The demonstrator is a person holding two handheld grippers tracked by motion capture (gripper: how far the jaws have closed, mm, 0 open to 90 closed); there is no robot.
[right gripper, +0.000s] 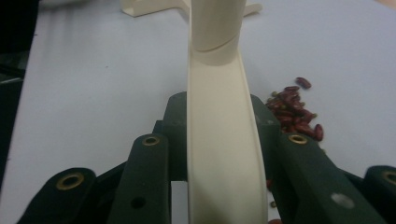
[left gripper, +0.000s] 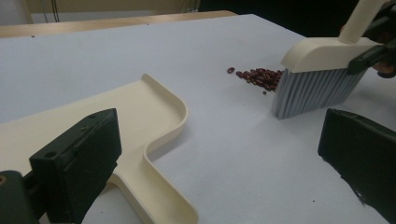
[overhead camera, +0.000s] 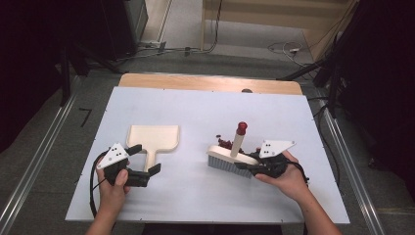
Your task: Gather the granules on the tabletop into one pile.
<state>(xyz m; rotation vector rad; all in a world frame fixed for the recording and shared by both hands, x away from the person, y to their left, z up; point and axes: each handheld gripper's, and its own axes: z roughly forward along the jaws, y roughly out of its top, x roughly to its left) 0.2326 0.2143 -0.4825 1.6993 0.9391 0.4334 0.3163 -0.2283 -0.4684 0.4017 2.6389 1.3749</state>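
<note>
At lower right of the high view, the right gripper [overhead camera: 250, 166] pinches the cream head of a brush [overhead camera: 230, 157], its jaws pressed against both sides, grey bristles down on the white table [overhead camera: 195, 105] and a red-capped handle rising from the head. A small heap of red beans [left gripper: 259, 77] lies just beside the bristles. At lower left, the left gripper [overhead camera: 145, 163] stands with jaws spread, straddling the handle of a cream dustpan [overhead camera: 153, 138] without touching it; the pan lies flat, left of centre, well apart from the beans.
</note>
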